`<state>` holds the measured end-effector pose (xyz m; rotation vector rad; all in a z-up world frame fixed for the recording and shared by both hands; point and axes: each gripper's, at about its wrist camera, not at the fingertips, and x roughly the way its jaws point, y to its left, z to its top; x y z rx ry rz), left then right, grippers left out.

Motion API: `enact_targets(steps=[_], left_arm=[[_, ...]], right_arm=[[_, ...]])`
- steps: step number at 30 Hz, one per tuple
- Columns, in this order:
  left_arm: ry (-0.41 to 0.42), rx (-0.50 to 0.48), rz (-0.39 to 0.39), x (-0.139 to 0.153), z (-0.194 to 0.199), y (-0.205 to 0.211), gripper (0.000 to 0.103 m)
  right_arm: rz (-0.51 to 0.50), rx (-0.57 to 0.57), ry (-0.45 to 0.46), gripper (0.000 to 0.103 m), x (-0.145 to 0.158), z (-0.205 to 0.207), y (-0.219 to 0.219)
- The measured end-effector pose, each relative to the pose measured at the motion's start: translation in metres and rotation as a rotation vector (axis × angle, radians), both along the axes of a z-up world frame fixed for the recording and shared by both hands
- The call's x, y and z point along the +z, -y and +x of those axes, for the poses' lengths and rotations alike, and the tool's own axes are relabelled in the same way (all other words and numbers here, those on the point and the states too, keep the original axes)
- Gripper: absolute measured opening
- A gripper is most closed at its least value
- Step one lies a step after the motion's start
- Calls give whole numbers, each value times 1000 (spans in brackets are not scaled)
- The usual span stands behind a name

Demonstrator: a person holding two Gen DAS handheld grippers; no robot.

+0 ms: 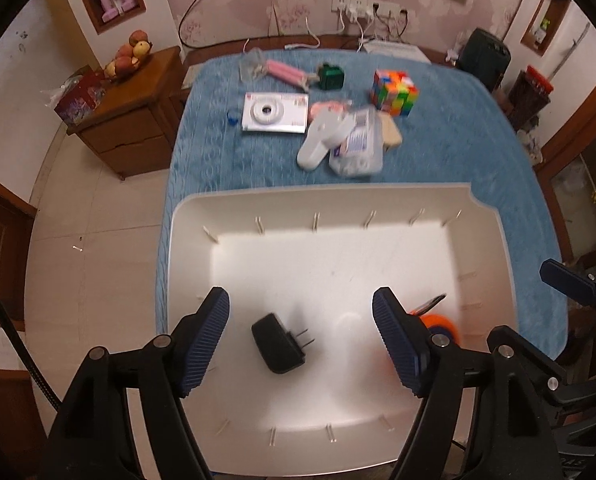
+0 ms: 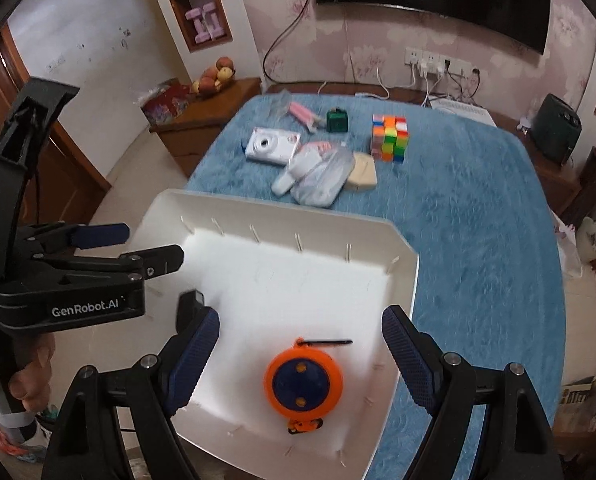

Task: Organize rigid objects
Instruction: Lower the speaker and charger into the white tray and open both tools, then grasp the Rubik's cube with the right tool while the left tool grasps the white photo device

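Lower centre of both wrist views: white bin (image 1: pixel 493 236) on the blue cloth (image 1: pixel 477 140), already holding two items. Black plug adapter (image 1: pixel 278 345) lies on the bin floor between the left gripper (image 1: pixel 301 340) fingers, untouched. Orange-and-blue reel (image 2: pixel 302 385) lies on the floor under the right gripper (image 2: pixel 299 358), also untouched. Both grippers have their jaws well apart and hold nothing; pads clear of everything.

Step, as I read it: two drops done, both hands free above the bin, next pick pending.

Remaining items sit in the upper middle of both frames, well apart from the bin:
- white camera (image 1: pixel 274 112)
- colour cube (image 1: pixel 393 92), standing alone, upper right of the pile
- green block (image 1: pixel 330 76)
- pink item (image 1: pixel 286 72) beside a clear wrapper
- pile of a white handle-shaped thing (image 1: pixel 321 140), a clear bag (image 1: pixel 357 148) and a beige block (image 1: pixel 391 132), overlapping

Next move calls for lifting over the far bin wall, then reaching across open cloth. Cube and camera look like the easy grabs: free sides, nothing touching. The pile needs separating; bag likely slips.

Room: cloth right of the bin is bare, wide approach for the right hand. Left bin wall sits near the table edge, floor beyond it. In the right wrist view the left gripper is at left, close; keep the two apart on the reach.
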<state>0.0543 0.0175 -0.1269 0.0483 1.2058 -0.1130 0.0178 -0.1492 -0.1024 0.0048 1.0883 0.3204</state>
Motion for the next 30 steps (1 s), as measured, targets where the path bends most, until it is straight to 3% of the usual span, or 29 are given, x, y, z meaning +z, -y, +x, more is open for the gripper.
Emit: enact_targets(steps=[8,15,24,30], left_arm=[[69,18,-30,32,18,-5,77],[119,49,-52,50,42,-17,78],[120,73,-32,45,82,-35,78],[47,96,-54,29,119,-43,81]], right_arm=[[-2,-46,46,84,21,18,9],[22,-87,36,84,20,40,16],[33,-155,7,84,9,78,21],[35,-205,-13,84,0,115,29]])
